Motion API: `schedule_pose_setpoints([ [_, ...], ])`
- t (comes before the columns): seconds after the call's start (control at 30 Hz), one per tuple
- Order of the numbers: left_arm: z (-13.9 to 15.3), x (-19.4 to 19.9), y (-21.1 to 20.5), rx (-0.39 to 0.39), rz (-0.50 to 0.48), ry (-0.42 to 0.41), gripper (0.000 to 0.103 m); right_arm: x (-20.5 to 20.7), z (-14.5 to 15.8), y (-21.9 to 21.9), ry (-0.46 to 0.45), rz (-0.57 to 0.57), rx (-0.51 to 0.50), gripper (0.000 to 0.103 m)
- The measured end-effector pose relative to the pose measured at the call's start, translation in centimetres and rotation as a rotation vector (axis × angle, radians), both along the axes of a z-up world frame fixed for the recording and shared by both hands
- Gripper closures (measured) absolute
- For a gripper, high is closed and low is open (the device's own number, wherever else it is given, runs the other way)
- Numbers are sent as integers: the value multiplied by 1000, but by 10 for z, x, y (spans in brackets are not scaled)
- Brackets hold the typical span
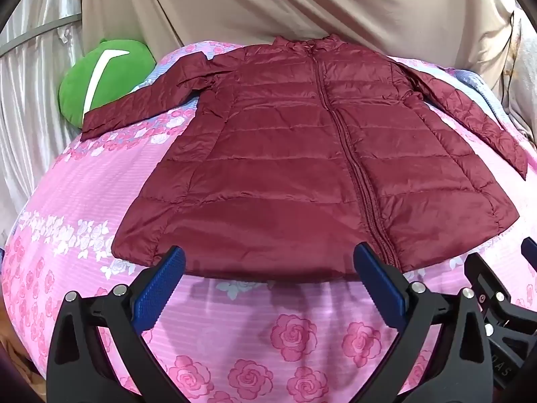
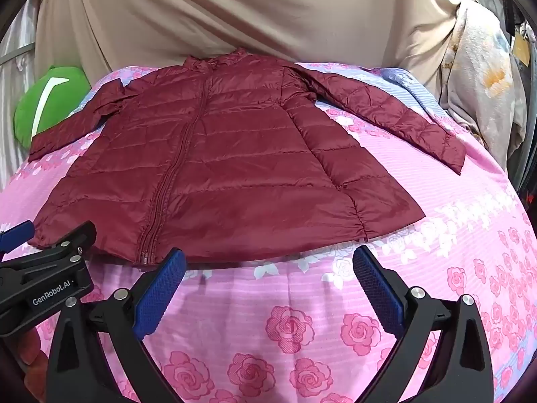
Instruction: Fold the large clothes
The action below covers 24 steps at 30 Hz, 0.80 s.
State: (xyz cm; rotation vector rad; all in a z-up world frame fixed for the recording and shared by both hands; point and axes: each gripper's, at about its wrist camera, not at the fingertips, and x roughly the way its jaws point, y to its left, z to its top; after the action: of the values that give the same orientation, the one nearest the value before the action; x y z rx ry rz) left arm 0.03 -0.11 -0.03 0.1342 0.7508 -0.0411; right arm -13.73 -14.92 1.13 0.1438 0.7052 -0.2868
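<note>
A dark red quilted jacket [image 1: 302, 154] lies flat and zipped on a bed with a pink rose-patterned sheet [image 1: 84, 201], collar toward the far edge, hem toward the near edge, both sleeves spread out to the sides; a green cushion [image 1: 100, 77] sits at the far left corner, touching the tip of one sleeve; a beige curtain [image 1: 268, 3] hangs behind the bed; the left gripper [image 1: 268, 268] hovers just above the hem, its blue-padded jaws wide apart and empty; the right gripper [image 2: 268, 268] hangs beside it near the hem, jaws likewise spread, holding nothing.
</note>
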Motion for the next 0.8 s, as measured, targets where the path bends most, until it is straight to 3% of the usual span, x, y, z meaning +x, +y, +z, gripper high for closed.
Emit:
schedule_pose_setpoints([
  [0.8,-6,-2,-9,-5,-11,11,5,3,-2,-2,5,9,26,5],
])
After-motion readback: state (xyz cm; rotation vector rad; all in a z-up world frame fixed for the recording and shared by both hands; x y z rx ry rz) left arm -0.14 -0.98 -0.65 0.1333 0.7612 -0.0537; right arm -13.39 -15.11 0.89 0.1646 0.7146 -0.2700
